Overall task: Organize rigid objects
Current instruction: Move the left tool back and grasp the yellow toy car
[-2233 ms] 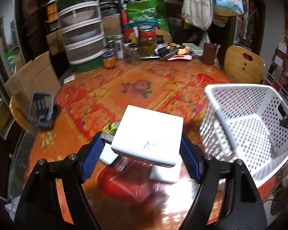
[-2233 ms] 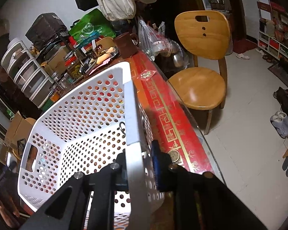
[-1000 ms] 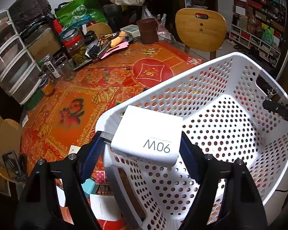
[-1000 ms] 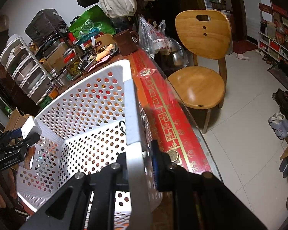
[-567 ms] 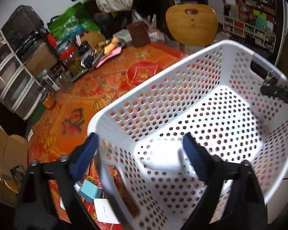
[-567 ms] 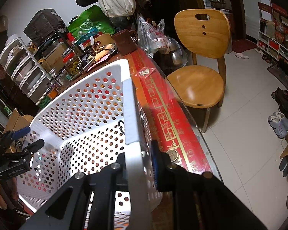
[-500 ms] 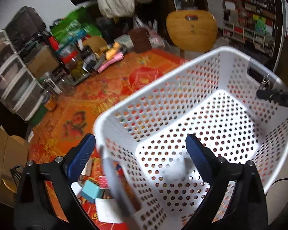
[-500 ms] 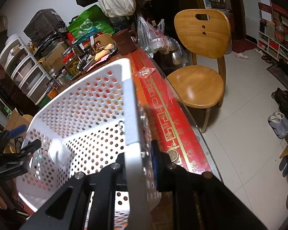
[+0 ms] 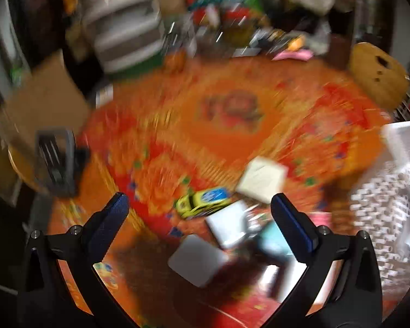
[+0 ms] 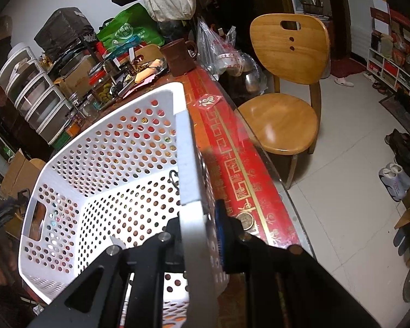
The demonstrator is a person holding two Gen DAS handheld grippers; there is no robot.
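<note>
Over the table: your left gripper [image 9: 196, 205] hangs spread wide above the orange patterned cloth [image 9: 232, 125], nothing between its blue pads [image 9: 292, 220]; its jaws have just been opening.
Left view: heavily blurred, details soft.
Loose objects: a yellow toy car [image 9: 201, 202] sits between the fingertips in the picture, on the cloth near the table's near edge; a pale box [image 9: 262, 179] lies just to its right, and more white and grey boxes [image 9: 198, 259] cluster closer to you, their contacts unclear.
Basket: the white perforated basket [image 10: 109, 180] stands at the table's right edge, beside the wooden chair [image 10: 284, 87].
Right gripper: your right gripper [image 10: 199, 232] is clamped on the basket's rim, one finger inside the wall, one outside.
Basket contents: a white corner [image 10: 117, 242] peeks up from the basket floor by your right gripper's finger; what it is cannot be told.
Far edge: jars, bags and stacked drawers crowd the back of the table.
</note>
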